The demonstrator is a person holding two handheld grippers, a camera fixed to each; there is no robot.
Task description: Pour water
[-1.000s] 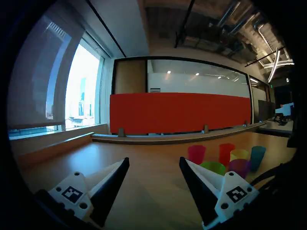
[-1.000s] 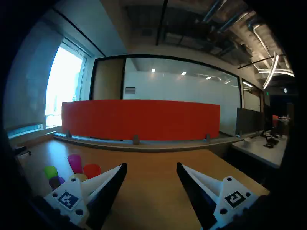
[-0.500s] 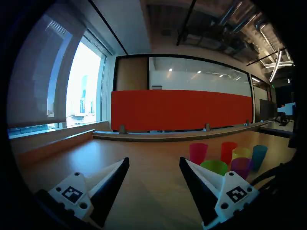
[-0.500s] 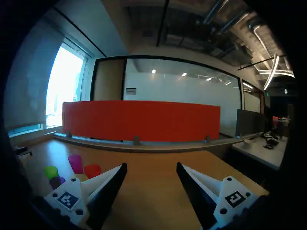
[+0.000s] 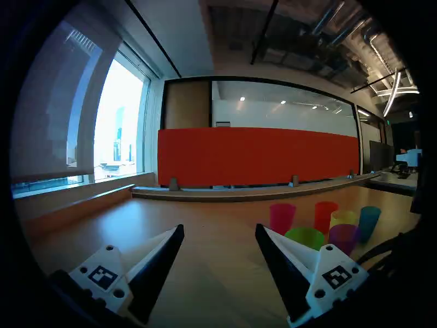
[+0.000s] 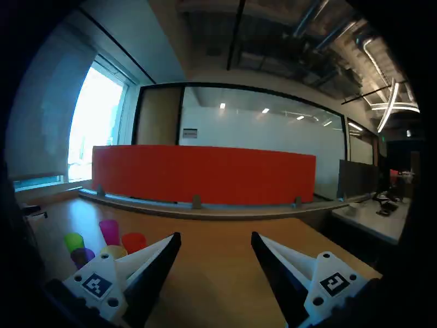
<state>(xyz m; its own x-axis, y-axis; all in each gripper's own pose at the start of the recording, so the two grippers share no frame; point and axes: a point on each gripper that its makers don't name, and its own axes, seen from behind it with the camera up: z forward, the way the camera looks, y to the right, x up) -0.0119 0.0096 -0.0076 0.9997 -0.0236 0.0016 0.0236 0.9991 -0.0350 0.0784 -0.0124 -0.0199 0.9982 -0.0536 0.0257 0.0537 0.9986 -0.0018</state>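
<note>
Several coloured plastic cups stand together on the wooden table (image 5: 218, 273). In the left gripper view they sit right of centre: a pink cup (image 5: 282, 217), a red cup (image 5: 325, 216), a yellow cup (image 5: 343, 218), a teal cup (image 5: 368, 222), a green cup (image 5: 303, 238) and a purple cup (image 5: 343, 238). My left gripper (image 5: 219, 232) is open and holds nothing; the green cup is just behind its right finger. In the right gripper view the cups stand at lower left: pink cup (image 6: 110, 231), red cup (image 6: 133, 242), green cup (image 6: 74, 241), purple cup (image 6: 83, 256). My right gripper (image 6: 216, 239) is open, with nothing in it.
A long red divider panel (image 5: 257, 156) runs along the table's far edge. A bright window (image 5: 117, 134) and its ledge lie to the left. A second desk (image 6: 377, 221) with small items stands to the right, across a gap. Bare wood stretches ahead of both grippers.
Both views have shifted slightly, with the cups sitting a touch lower in the right gripper view. Both grippers stay open and the cups have not moved.
</note>
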